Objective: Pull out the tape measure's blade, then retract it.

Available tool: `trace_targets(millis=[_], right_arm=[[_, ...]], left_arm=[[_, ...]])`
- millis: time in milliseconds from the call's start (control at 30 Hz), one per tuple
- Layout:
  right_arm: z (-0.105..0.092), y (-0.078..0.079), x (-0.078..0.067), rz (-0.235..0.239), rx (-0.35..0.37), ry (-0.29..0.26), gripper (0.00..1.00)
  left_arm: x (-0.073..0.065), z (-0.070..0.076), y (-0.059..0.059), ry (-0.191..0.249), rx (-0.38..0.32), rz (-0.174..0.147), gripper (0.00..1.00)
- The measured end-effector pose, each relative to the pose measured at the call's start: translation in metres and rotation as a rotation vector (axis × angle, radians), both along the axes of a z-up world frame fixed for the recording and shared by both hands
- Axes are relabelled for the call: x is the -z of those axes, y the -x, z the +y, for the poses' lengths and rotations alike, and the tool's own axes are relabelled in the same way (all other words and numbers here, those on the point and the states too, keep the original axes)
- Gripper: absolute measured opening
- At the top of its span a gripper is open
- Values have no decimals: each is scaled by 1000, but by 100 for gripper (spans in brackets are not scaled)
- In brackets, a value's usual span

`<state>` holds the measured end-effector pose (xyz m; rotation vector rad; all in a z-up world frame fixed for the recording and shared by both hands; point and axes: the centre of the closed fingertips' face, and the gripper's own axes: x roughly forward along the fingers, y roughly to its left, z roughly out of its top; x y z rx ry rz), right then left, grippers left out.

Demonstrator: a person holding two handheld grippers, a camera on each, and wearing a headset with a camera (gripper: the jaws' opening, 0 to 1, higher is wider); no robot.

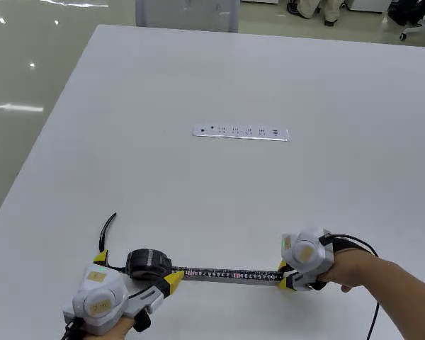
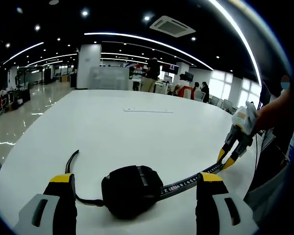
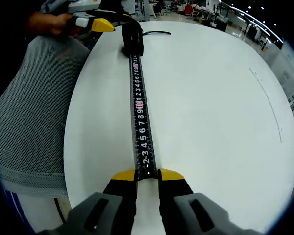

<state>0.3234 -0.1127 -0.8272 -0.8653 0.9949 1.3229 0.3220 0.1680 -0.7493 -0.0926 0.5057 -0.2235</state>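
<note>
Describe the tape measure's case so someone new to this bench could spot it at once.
Start at the near edge of the white table. Between the left tool's open jaws sits the tape measure case, a rounded black lump with a black strap. Unlike the flat white power strip mid-table, it feeds a numbered blade to the right tool.

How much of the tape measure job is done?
Half. Done: the blade is pulled out along the table. In hand: the right gripper pinches its tip, and the left gripper sits open around the tape measure case. Left: letting the blade slide back in.
</note>
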Motion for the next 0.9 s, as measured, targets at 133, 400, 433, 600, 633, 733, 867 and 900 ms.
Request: trace_targets(millis=[133,400,433,600,633,733,867,900], right_arm=[[1,1,1,-31,-25,32,14],[3,-1,3,-25,-17,90,14],[3,-1,3,-25,-19,95,14],[2,1,5,-43,-47,100,14],[2,0,5,-41,-39,99,14],[2,0,4,-40,-21,93,14],[2,1,4,-42,-8,100,14],[2,1,3,-42,-10,102,14]], left_arm=[[7,4,1,45,-40,31,100],[20,3,-3,-24,-54,50,95],[23,3,-5,-30,-63,52,94],[35,5,-10,-23,-116,65,87],[37,4,-11,-8,-119,71,85],[45,0,-11,-12,-119,92,79],[46,-3,-15,-19,-126,93,70],[47,-2,-16,-36,-135,96,70]])
